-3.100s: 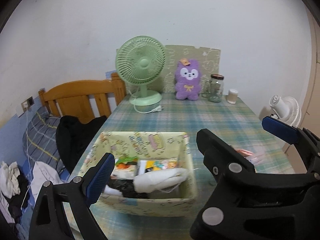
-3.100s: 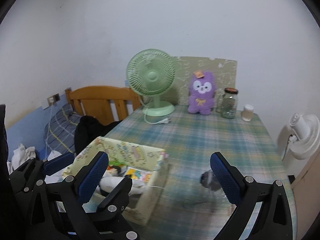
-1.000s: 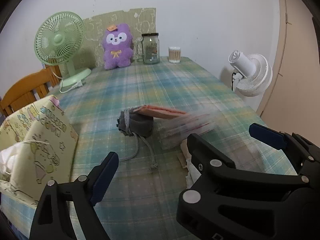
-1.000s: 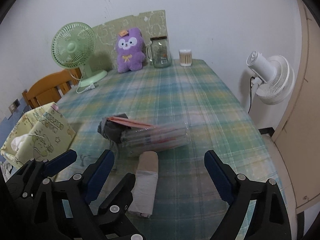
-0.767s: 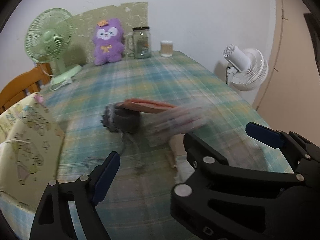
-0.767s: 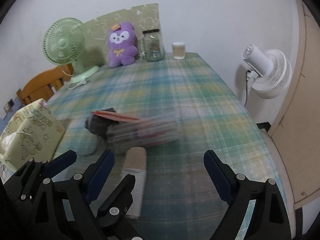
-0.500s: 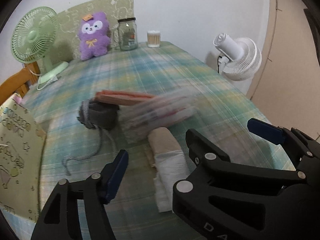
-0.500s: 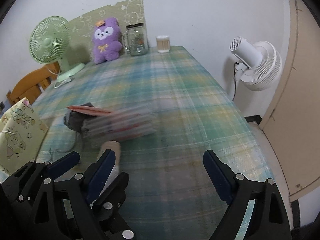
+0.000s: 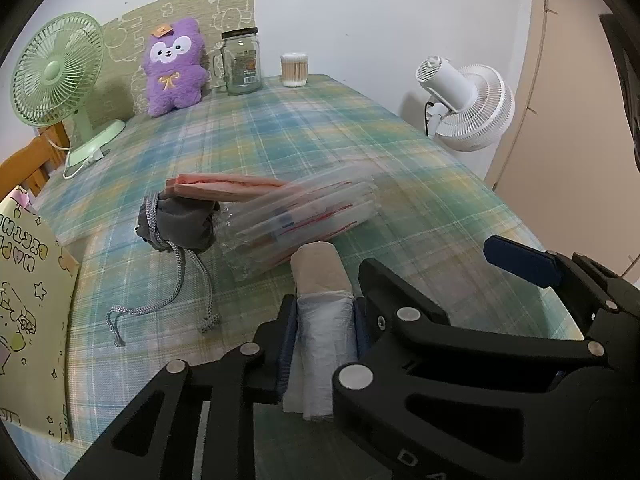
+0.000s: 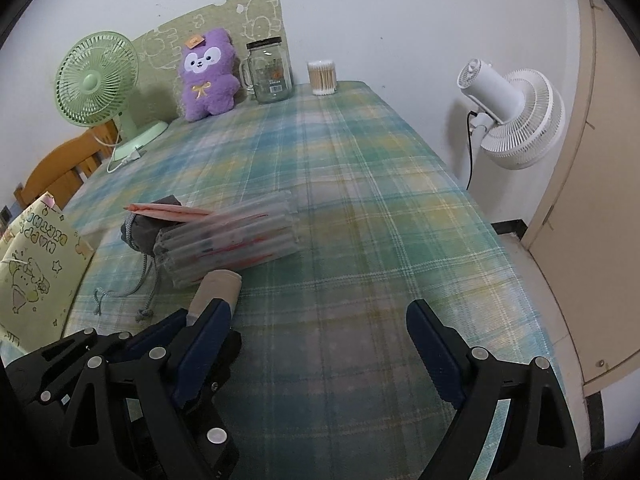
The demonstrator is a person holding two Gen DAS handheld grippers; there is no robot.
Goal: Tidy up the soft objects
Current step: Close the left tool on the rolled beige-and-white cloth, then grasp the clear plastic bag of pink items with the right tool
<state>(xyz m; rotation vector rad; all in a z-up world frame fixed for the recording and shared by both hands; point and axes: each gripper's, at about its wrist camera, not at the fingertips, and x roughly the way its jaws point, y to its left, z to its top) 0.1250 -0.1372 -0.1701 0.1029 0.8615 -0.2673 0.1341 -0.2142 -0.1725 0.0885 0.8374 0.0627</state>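
Note:
My left gripper [image 9: 325, 324] is shut on a roll of white plastic bags [image 9: 326, 328] with a brown cardboard core, lying on the plaid tablecloth; the core also shows in the right wrist view [image 10: 218, 286]. Beyond it lie a clear plastic pouch with a pink zip edge [image 9: 298, 216] and a grey drawstring bag [image 9: 176, 224]. A pale yellow fabric box [image 9: 28, 300] stands at the left. My right gripper [image 10: 320, 340] is open and empty, just right of the left gripper, above the cloth [image 10: 360, 280].
A purple plush toy [image 9: 173, 66], a glass jar [image 9: 241, 62] and a cotton swab tub [image 9: 295, 70] stand at the table's far edge. A green fan [image 9: 54, 80] is far left, with a wooden chair behind. A white fan [image 9: 466, 104] stands off the right edge.
Both grippers swung right from the fabric box to the loose items. My left gripper then moved down onto the bag roll and closed on it. The right gripper stayed open.

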